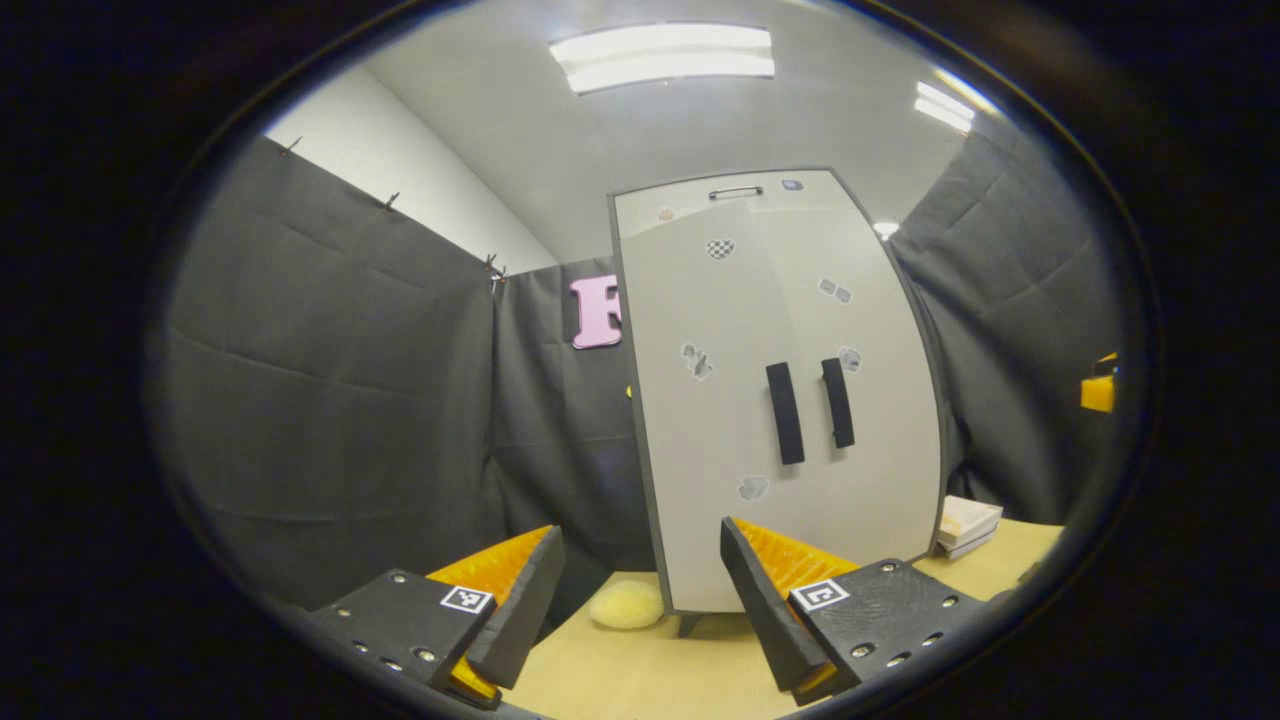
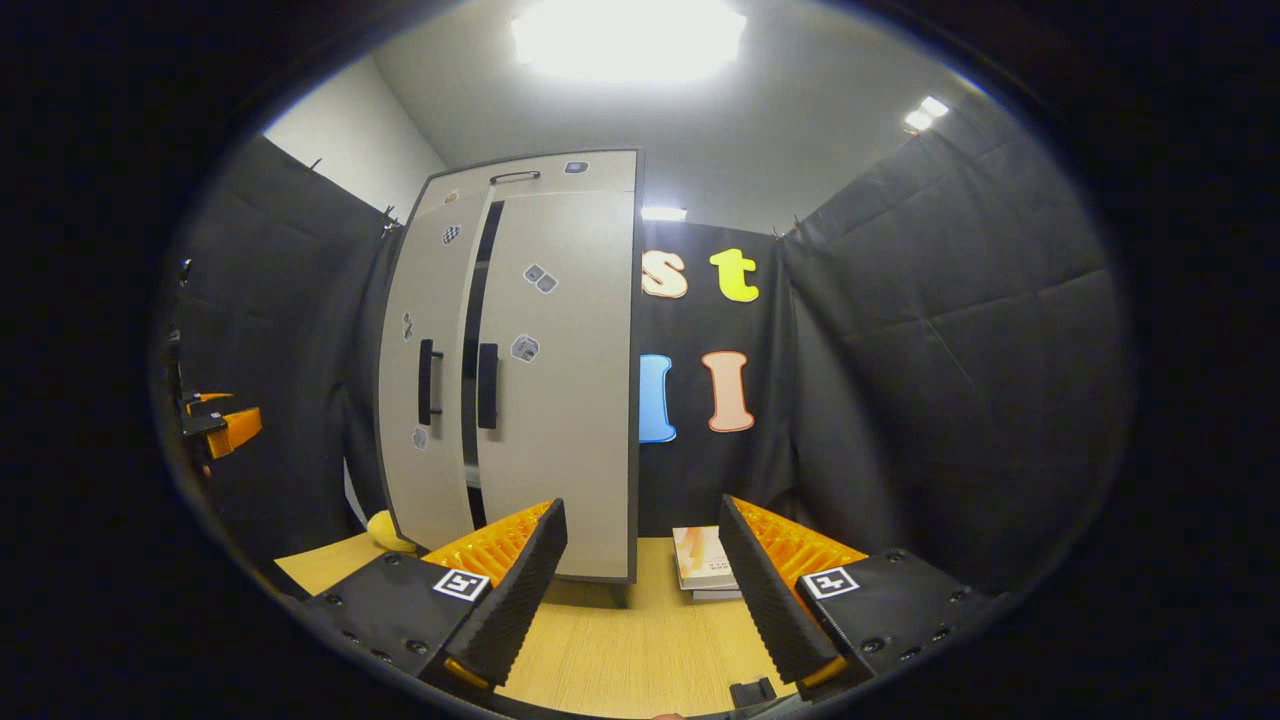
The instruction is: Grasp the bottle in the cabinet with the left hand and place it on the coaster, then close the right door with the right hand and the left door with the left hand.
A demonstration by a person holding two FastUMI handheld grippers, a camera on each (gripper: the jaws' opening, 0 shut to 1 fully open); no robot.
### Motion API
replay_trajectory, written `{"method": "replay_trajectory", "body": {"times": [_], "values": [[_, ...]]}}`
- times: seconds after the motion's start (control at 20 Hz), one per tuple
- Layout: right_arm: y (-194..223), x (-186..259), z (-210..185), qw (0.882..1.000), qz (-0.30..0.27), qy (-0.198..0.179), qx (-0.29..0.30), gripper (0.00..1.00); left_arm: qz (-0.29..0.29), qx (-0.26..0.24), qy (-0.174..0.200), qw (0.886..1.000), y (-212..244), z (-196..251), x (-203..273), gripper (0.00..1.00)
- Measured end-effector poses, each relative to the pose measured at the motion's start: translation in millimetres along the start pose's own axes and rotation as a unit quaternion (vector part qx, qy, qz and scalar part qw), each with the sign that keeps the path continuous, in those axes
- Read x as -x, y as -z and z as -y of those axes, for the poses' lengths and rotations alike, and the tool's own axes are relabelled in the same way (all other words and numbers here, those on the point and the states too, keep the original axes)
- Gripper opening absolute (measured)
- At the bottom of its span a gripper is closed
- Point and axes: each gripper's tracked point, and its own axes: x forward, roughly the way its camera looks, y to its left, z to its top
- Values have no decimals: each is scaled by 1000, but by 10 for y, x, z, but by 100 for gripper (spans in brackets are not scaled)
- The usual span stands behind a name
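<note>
A tall grey cabinet (image 1: 780, 400) stands on the wooden table, with two black handles (image 1: 785, 412) side by side at mid height. In the right gripper view a dark slit (image 2: 478, 320) runs between the two doors of the cabinet (image 2: 555, 370), so they stand slightly ajar. Its inside is hidden. A pale yellow round pad (image 1: 627, 605), perhaps the coaster, lies by the cabinet's left foot, and the same pad (image 2: 385, 530) shows from the other side. My left gripper (image 1: 640, 560) is open and empty, well short of the cabinet. My right gripper (image 2: 642, 520) is also open and empty.
A small stack of books (image 1: 968, 525) lies on the table right of the cabinet; the books (image 2: 705, 563) sit just beyond my right fingers. The other gripper (image 2: 225, 425) hangs at the far left. A small black object (image 2: 752, 690) lies at the table's near edge.
</note>
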Motion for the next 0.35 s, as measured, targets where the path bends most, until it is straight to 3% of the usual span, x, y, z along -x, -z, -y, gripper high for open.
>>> {"method": "replay_trajectory", "body": {"times": [0.05, 0.1, 0.35], "values": [[5, 17, -2, 1000, 0, 1, -2, 93, -4, -6, 0, 1000, 37, -14, 22, 94], [10, 29, -6, 1000, 0, 2, -3, 98, -9, -10, -1, 1000, 66, -24, 43, 94], [21, 62, -46, 1000, 1, 1, -3, 98, -16, -2, -4, 1000, 103, -56, 80, 92]]}}
